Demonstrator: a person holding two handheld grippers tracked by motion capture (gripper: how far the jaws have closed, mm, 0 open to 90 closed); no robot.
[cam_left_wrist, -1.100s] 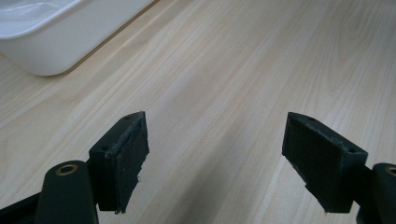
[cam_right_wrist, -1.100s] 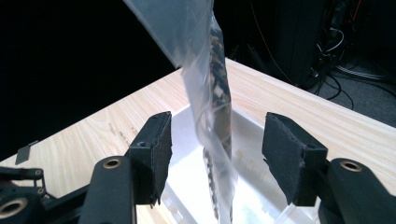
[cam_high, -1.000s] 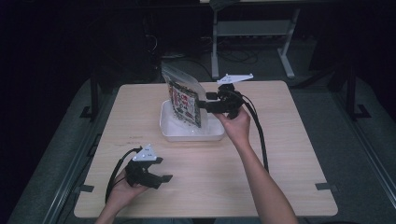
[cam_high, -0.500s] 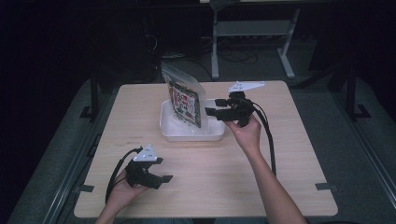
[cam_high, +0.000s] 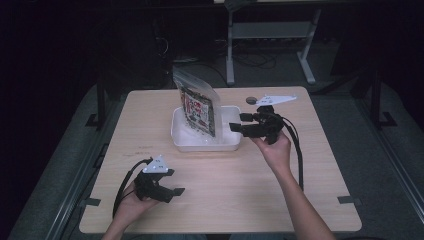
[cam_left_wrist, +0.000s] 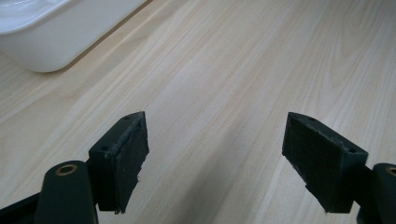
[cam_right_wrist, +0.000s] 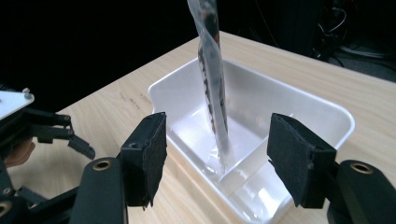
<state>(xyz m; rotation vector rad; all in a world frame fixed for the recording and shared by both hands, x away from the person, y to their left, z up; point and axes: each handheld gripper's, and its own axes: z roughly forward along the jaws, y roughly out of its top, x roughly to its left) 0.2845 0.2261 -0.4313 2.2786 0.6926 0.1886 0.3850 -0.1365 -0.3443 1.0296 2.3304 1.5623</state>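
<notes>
Dim high view with black surroundings, brighter sharp close-ups, soft glare on the white tray (cam_right_wrist: 285, 91).

Right gripper (cam_high: 239, 125) off bag (cam_high: 197, 107), opening.

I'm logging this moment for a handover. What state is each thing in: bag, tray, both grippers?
Bag: standing on edge in the tray, nothing gripping it.
Tray: white, upright on the table, holding the bag.
Right gripper: open, empty, jaws just opening, beside the tray.
Left gripper: open, empty, over bare table.
</notes>
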